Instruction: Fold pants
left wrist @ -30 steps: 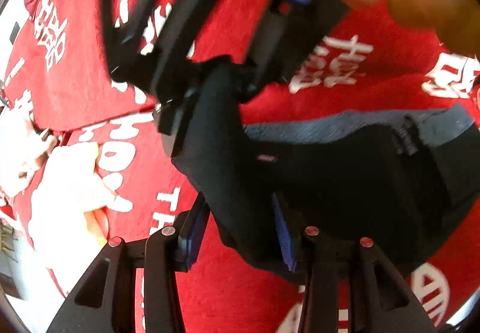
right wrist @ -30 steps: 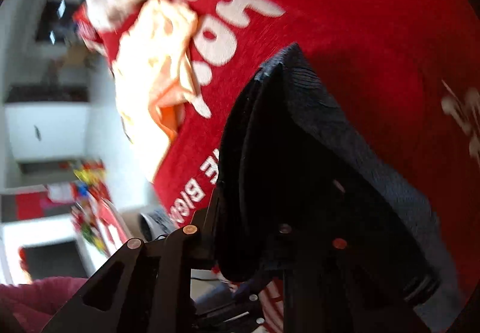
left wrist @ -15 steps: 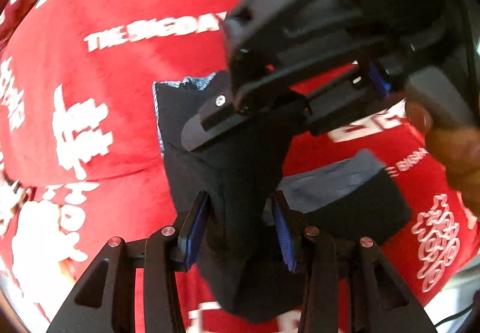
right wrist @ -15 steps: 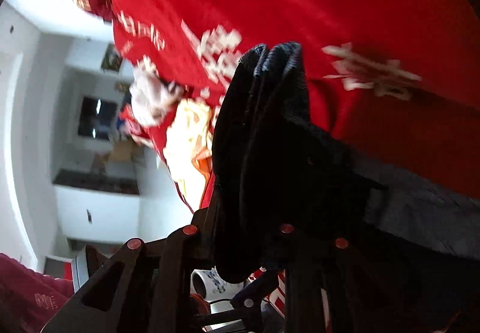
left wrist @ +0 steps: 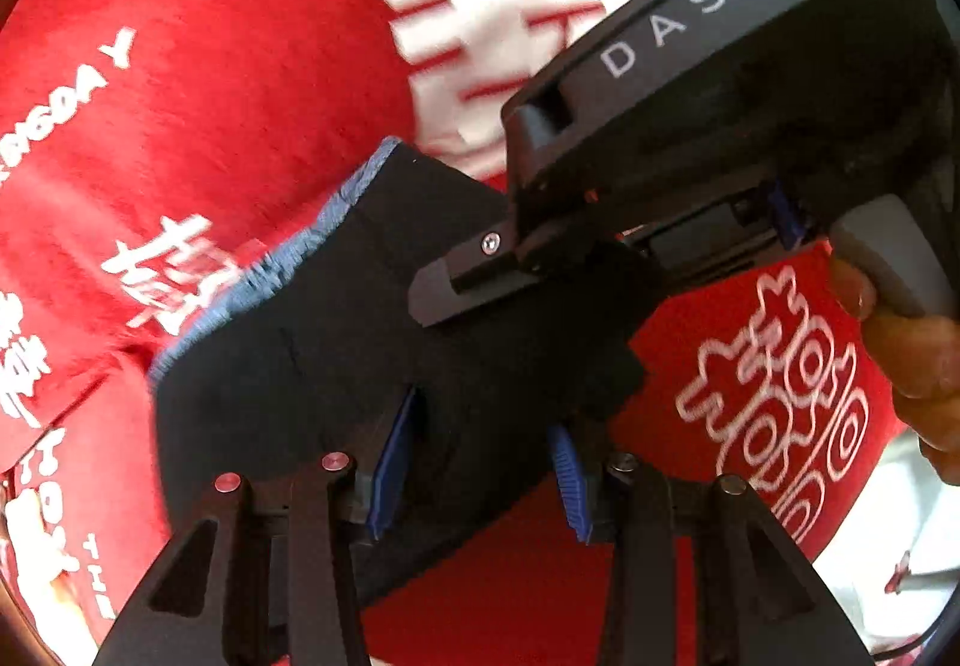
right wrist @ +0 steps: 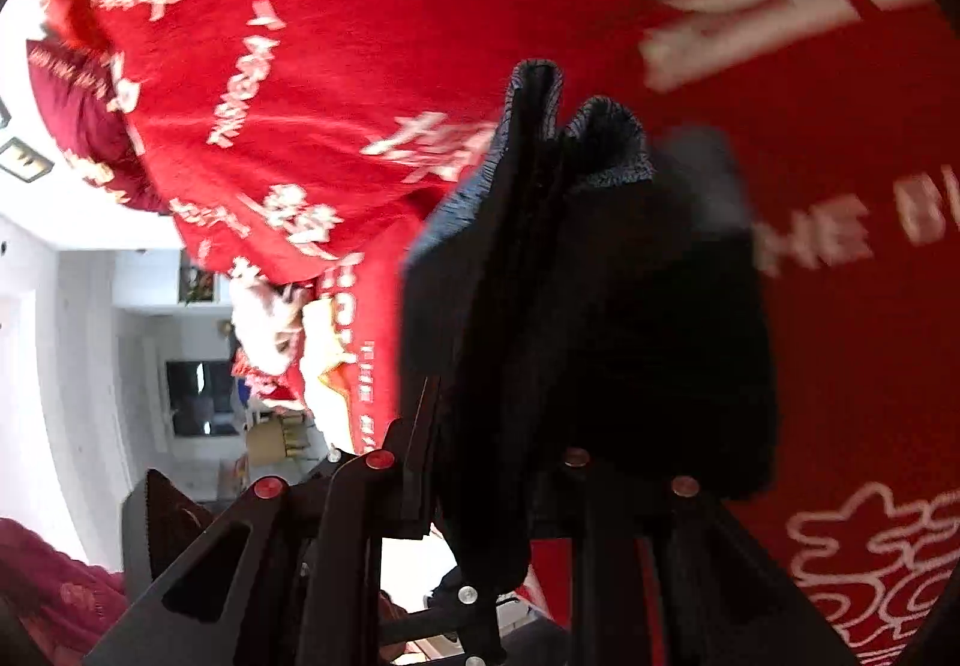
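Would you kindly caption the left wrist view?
Left gripper and right gripper both clamp dark pants above red printed cloth.

Bare red blanket (left wrist: 252,84) beyond pants (left wrist: 336,366)

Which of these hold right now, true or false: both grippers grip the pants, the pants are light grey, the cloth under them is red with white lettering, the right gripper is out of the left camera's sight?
1. Both the left gripper and the right gripper are shut on the pants. True.
2. The pants are light grey. False: they are black, with a blue-grey edge.
3. The cloth beneath is red with white lettering. True.
4. The right gripper is hidden from the left wrist view. False: it fills the upper right, clamped on the fabric.
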